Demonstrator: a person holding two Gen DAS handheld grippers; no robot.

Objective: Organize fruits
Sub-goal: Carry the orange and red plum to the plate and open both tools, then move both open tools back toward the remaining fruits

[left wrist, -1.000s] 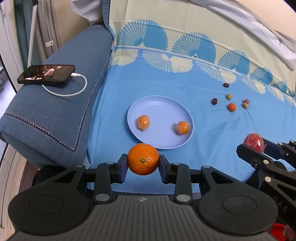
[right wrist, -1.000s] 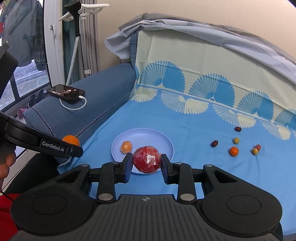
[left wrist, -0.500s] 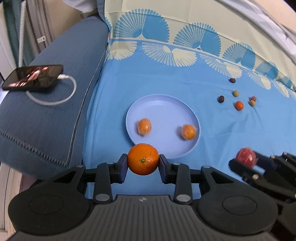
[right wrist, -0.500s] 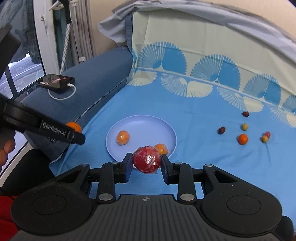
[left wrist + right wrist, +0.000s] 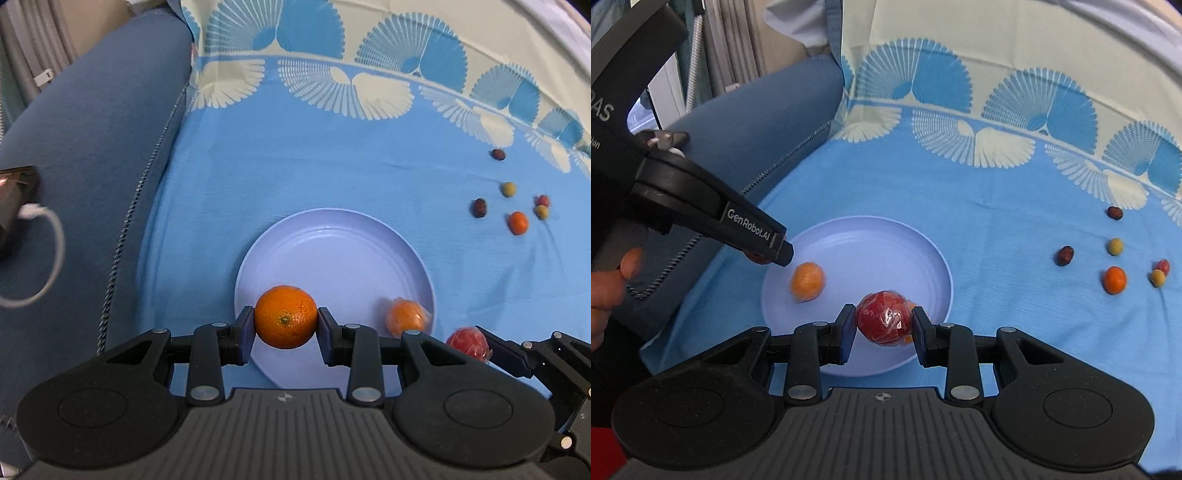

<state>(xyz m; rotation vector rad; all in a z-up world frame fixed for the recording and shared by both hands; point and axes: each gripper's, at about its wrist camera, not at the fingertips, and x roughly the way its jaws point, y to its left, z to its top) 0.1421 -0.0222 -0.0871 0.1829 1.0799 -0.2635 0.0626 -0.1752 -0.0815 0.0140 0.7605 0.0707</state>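
Fruit handling: the orange (image 5: 285, 316) is firm, round and fairly heavy, so I grip it across its widest part; my left gripper (image 5: 285, 322) is closed on it there, over the near rim of the plate (image 5: 334, 258). My right gripper (image 5: 884, 324) is closed on the wrapped red fruit (image 5: 884, 322), probably slippery in its film, centred between the pads above the plate's near edge.
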